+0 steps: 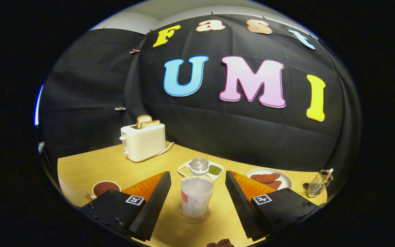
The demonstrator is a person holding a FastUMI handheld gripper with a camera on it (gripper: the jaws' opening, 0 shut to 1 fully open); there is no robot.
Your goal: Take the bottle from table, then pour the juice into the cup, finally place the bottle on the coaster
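Claw (197,178) is open wide, fingers spread apart, one either side of the bottle (196,195), neither touching it. Bottle stands upright between the fingers on the coaster (192,213), clear cap on top, pale liquid inside, label on its side. Coaster is a round printed disc on the wood worktop (91,164), partly covered by the bottle base.

Cup (105,188) sits at about 9 o'clock from the bottle, just beyond the left finger, with dark reddish liquid in it. Toaster (143,141) is at 11 o'clock from the bottle, farther back near the booth wall, two bread slices (146,121) sticking up from its slots, cord trailing off toward the bottle's side. A small divided dish (214,169) lies right behind the bottle at 12 o'clock, pale bits on one side, green on the other. Plate (268,179) with reddish-brown pieces is at 2 o'clock, beyond the right finger. A grater (318,184) stands at 3 o'clock, well apart, near the worktop edge.

At 6 o'clock, under the bottle, a bit of a person's hand (220,243) peeks in.
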